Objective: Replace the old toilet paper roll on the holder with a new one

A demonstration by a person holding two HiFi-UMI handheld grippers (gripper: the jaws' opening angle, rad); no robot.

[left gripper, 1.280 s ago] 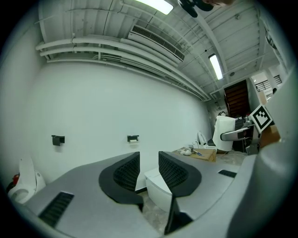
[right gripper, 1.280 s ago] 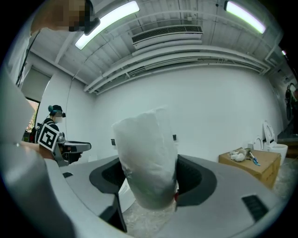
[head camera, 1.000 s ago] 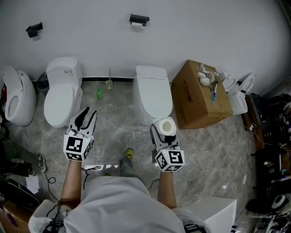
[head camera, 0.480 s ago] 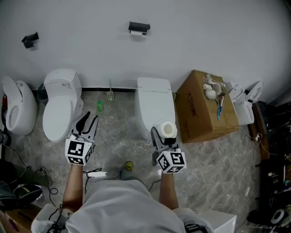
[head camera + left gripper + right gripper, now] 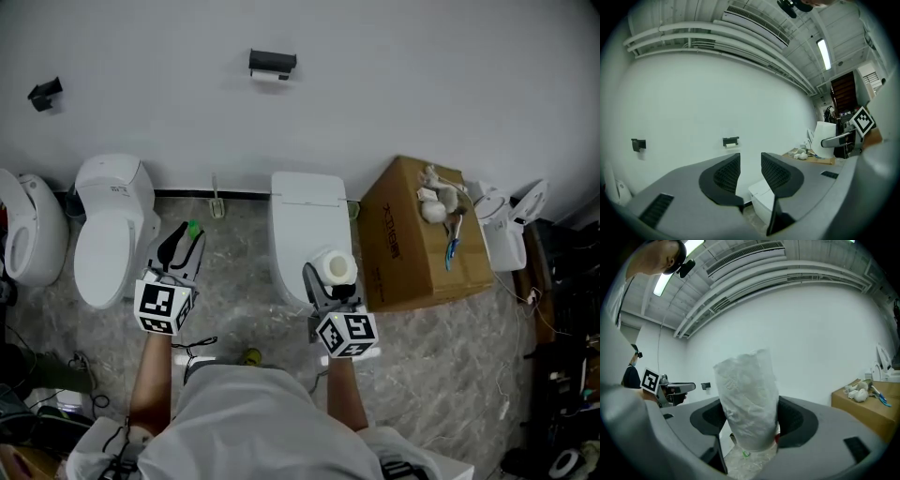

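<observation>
Head view: the left gripper (image 5: 181, 242) and the right gripper (image 5: 330, 279) are held out level toward the white wall (image 5: 422, 75); the holder (image 5: 272, 63) is fixed high on that wall, well apart from both, with the thin old roll (image 5: 269, 76) hanging just under it; a second bracket (image 5: 44, 92) sits far to the left.

Left gripper view: the jaws (image 5: 750, 161) stand moderately apart and have just been opening; nothing lies between them; the holder (image 5: 731, 141) shows just left of the gap, a line-up the head view does not give.

Right gripper view: the jaws (image 5: 750, 420) are clamped on the new roll (image 5: 747, 399), which stands upright in crinkled wrap and hides the wall straight ahead; only the head view shows its open core (image 5: 337, 266).

Edges and room: the middle toilet (image 5: 305, 234) lies directly below the right gripper, between the person and the wall under the holder; a cardboard box (image 5: 422, 234) stands just beside it on the right; the left toilet (image 5: 108, 230) bounds the other side; between the two toilets runs a strip of bare floor (image 5: 234, 281), with a green bottle (image 5: 193, 228) and a brush (image 5: 217, 202) near the wall's foot.
</observation>
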